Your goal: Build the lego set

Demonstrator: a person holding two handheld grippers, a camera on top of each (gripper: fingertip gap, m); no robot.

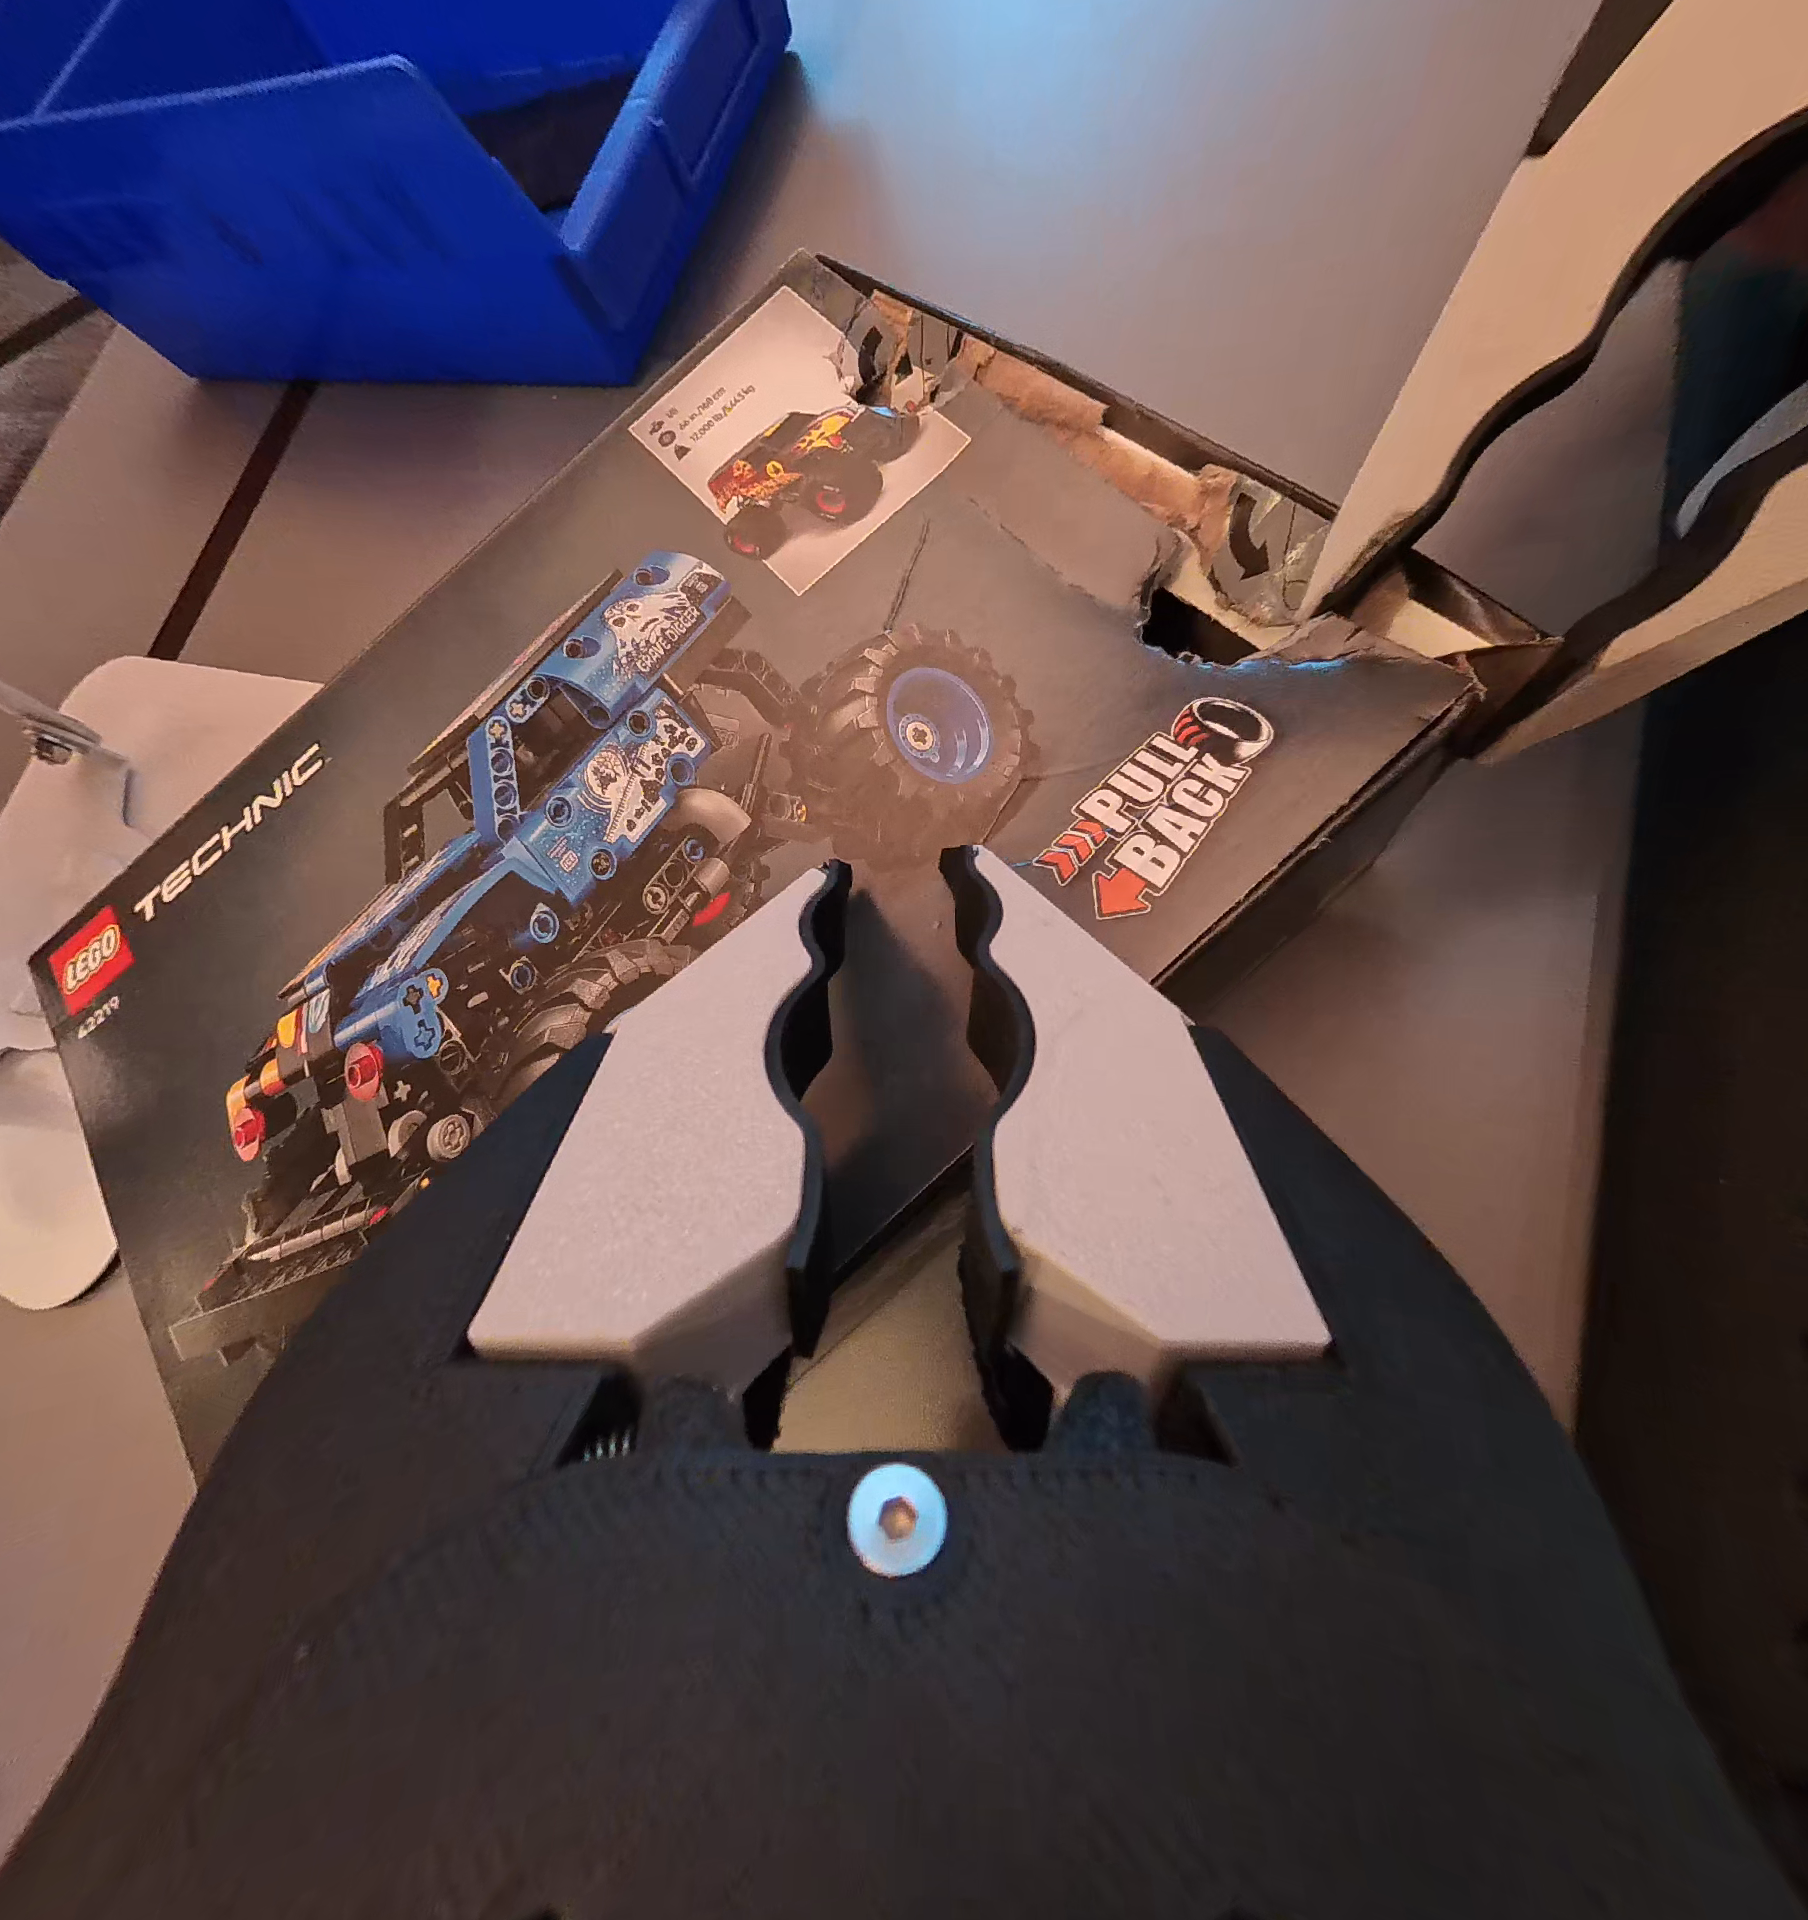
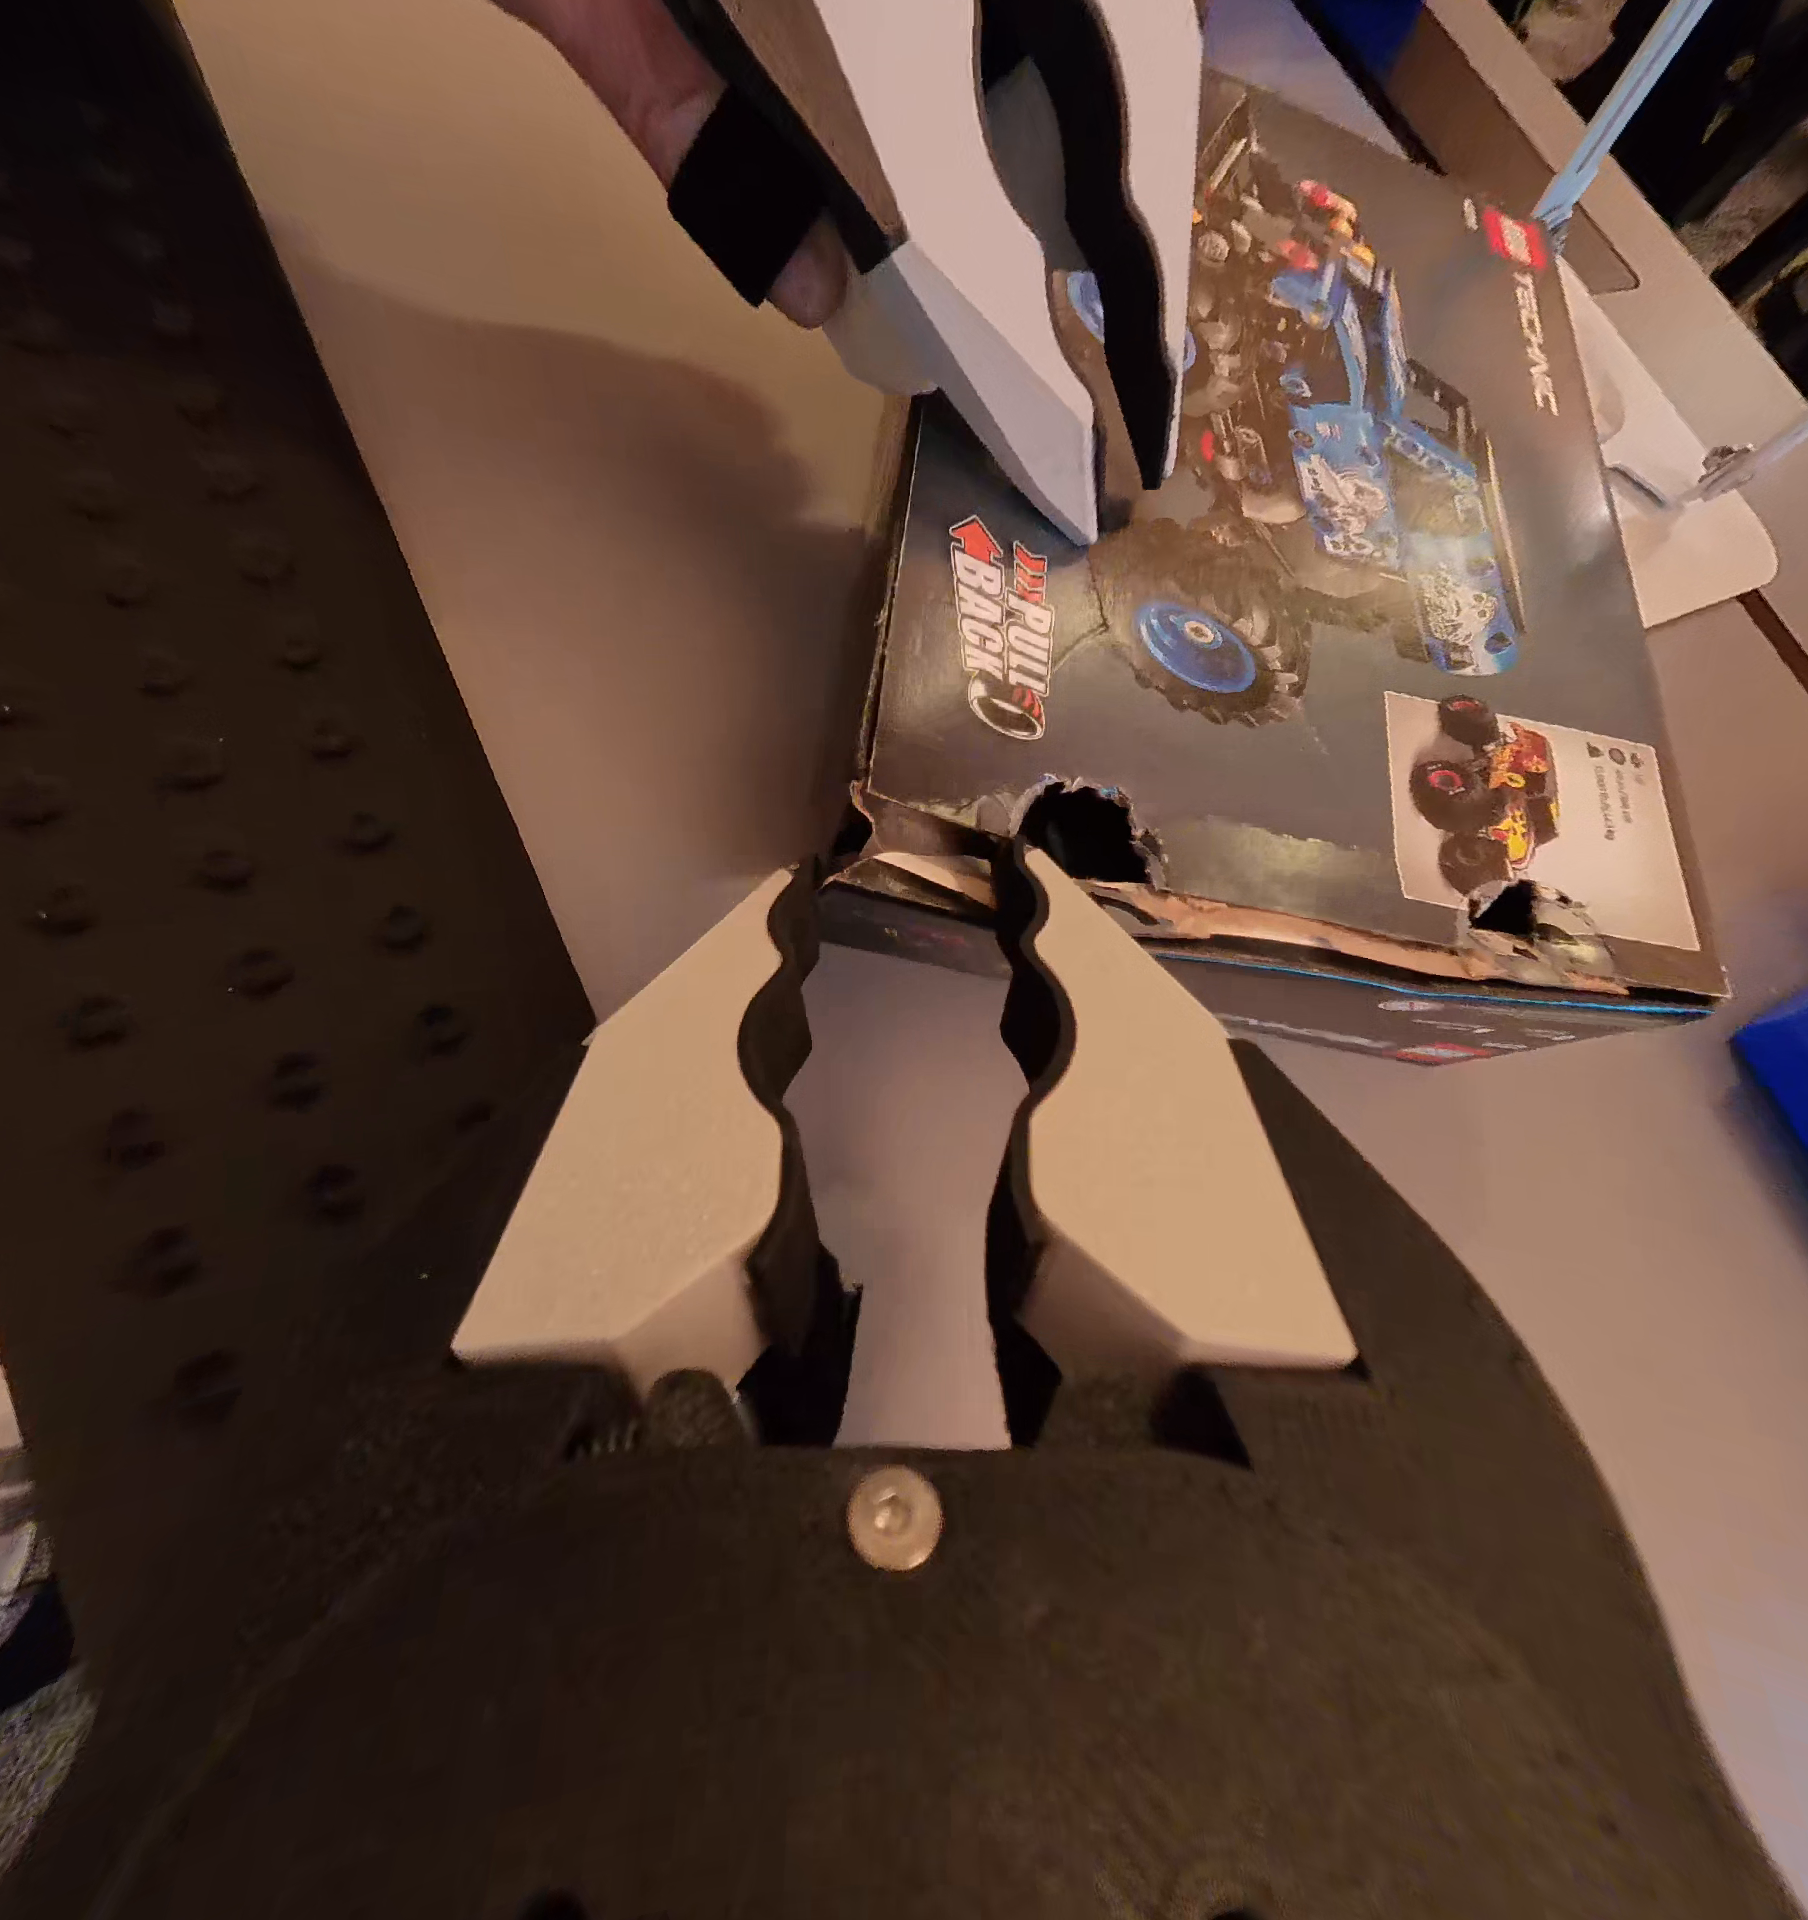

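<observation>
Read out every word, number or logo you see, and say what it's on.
Not quoting writing; only where it stands.
Lego box lid: red logo, white word, small number at one corner; arrow sign near torn end.
White inset picture: tiny print, unreadable.
Blue bin: none.

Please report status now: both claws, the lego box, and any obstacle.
Left claw open, over box lid. Right claw open, at torn edge. Lego box flat, partly torn, not opened. Blue bin nearby, not blocking.

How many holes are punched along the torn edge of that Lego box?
2. One hole is near the box corner, right at the right gripper fingers; the other hole is farther along that edge, beside the small inset truck picture. Others may be hidden.
</observation>
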